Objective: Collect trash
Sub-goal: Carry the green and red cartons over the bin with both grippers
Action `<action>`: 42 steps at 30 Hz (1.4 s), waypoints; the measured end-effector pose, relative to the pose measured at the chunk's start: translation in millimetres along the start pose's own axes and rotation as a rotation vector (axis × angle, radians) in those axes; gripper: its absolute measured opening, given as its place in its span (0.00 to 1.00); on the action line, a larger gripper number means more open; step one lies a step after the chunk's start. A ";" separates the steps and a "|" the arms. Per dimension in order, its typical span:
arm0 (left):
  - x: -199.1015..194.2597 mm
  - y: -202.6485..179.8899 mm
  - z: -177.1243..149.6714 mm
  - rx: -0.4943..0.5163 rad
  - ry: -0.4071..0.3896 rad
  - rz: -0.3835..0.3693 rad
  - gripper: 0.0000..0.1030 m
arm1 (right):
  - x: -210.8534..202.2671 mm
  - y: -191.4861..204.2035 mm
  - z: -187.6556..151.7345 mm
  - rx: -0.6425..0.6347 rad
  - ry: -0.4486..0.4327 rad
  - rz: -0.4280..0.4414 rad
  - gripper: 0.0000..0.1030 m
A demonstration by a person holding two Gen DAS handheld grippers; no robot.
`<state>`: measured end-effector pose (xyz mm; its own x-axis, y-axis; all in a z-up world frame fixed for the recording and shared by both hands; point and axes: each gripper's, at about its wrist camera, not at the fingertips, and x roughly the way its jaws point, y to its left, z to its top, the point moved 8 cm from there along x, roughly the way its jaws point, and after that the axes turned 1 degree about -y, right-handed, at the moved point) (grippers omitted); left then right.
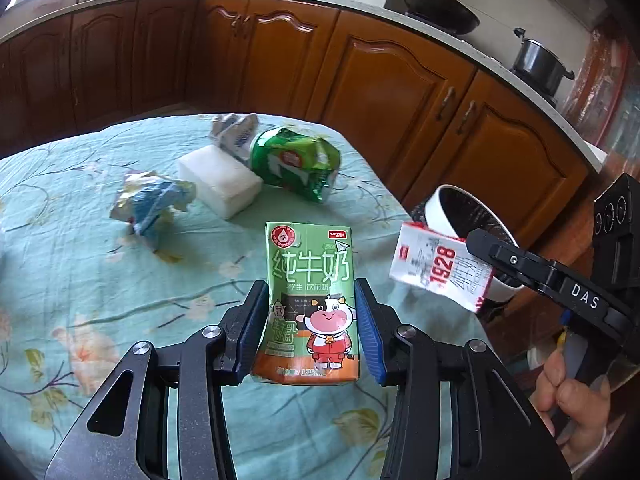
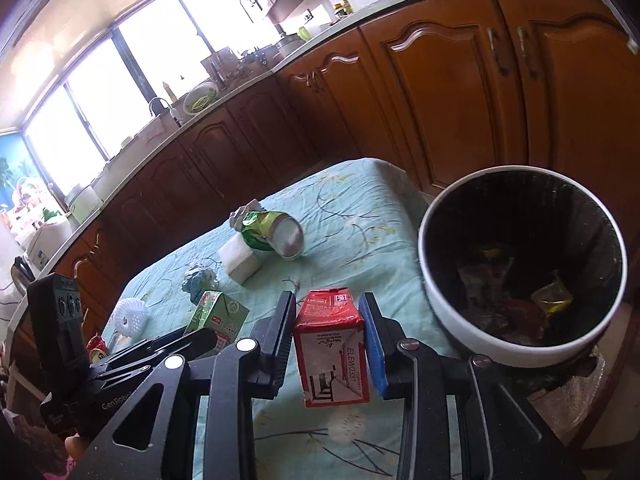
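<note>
While both cartons hang clear of the table (image 1: 60,184), the job looks roughly midway: the bin (image 2: 452,312), lower right of the right wrist view, already holds scraps, yet several pieces remain on the floral cloth. Largest of the leftovers is a green wrapper (image 1: 296,162) at upper centre of the left wrist view, then a white block (image 1: 218,182) touching it, a crumpled blue-and-gold wrapper (image 1: 150,202) to its left, and a grey scrap (image 1: 234,132) behind. The left gripper (image 1: 311,320) is clamped on a green carton (image 1: 310,300); the right gripper (image 2: 328,340) grips a red carton (image 2: 332,344), just beside the bin's rim. The table edge curves close to the bin at right, and the air above the mouth looks open, though both grippers crowd that corner
</note>
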<state>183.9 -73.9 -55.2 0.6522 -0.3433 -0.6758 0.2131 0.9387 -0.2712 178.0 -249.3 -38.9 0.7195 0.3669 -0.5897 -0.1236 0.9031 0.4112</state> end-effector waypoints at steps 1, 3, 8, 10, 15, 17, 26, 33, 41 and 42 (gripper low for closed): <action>2.8 -7.9 0.7 0.010 0.005 -0.011 0.41 | -2.8 -4.7 -0.8 0.003 -0.001 -0.003 0.32; 7.4 -22.4 0.7 0.026 0.014 -0.031 0.41 | -5.5 -11.2 -3.6 0.010 0.005 -0.004 0.32; 15.4 -43.2 0.6 0.052 0.023 -0.051 0.41 | 1.6 -7.8 -27.9 -0.029 0.083 0.032 0.32; 15.9 -46.8 -0.4 0.062 0.026 -0.049 0.40 | 6.4 -8.3 -40.7 -0.061 0.121 0.007 0.36; 18.7 -43.1 -2.2 0.055 0.033 -0.030 0.40 | 15.7 -9.9 -54.1 -0.083 0.150 0.008 0.37; 18.9 -40.9 -2.5 0.049 0.037 -0.026 0.40 | 17.9 -10.1 -53.8 -0.095 0.156 -0.001 0.35; 17.9 -55.0 -1.1 0.079 0.038 -0.031 0.40 | -11.5 -28.0 -30.1 -0.068 0.057 -0.029 0.30; 24.6 -85.4 8.5 0.126 0.041 -0.075 0.40 | -37.7 -64.0 4.1 -0.001 -0.031 -0.068 0.30; 35.7 -137.3 27.4 0.212 0.030 -0.130 0.40 | -52.5 -98.3 33.4 0.044 -0.095 -0.112 0.30; 38.2 -142.9 29.3 0.220 0.031 -0.137 0.40 | -52.5 -101.5 35.5 0.046 -0.097 -0.117 0.30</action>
<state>199.7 -220.2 -22.2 0.5842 -0.4652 -0.6650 0.4534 0.8667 -0.2079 177.0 -368.2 -25.0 0.7903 0.2344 -0.5661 -0.0051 0.9264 0.3765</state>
